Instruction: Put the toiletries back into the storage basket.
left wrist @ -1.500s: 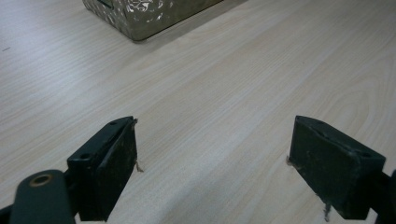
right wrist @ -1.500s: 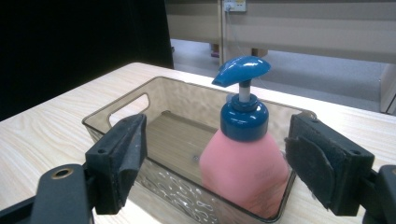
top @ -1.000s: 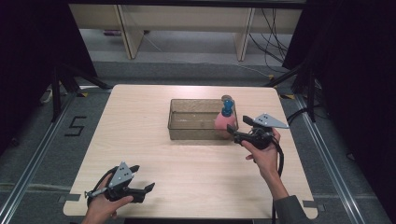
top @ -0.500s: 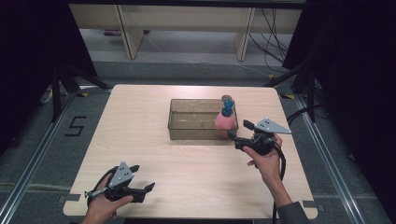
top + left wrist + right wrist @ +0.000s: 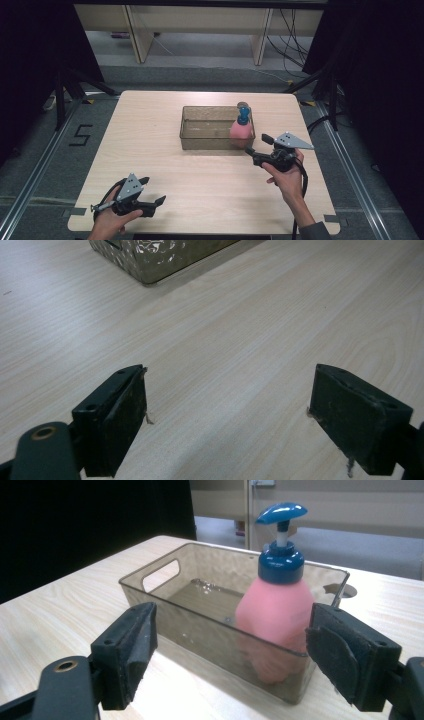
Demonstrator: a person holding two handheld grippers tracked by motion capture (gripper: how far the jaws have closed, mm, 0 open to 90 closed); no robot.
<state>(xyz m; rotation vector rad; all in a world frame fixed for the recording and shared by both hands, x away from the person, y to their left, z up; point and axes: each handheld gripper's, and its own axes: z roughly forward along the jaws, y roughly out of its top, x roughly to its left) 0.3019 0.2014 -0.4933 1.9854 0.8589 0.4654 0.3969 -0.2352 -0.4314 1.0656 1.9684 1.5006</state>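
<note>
The right gripper stands with its jaws wide and empty; compared with one second ago it has drawn back toward the person, away from the pump bottle, so the pads no longer sit close against the bottle's side. This reads as a release completed: the bottle has been placed, and the placing step appears finished. In the right gripper view, nearest to the jaws lies a strip of bare table; just ahead is the near wall of the clear bin, and behind that wall, toward the right jaw, the pump bottle stands inside the bin at its right end. The bottle's long axis is vertical, base on the bin floor, blue pump head uppermost; the spout points to the right in this view, though its exact heading across the table is hard to judge from the high view. The bottle probably touches the end wall; the contact is not clear. The left gripper rests low at the table's near edge, well apart from the bin, jaws likewise wide with nothing between them.
</note>
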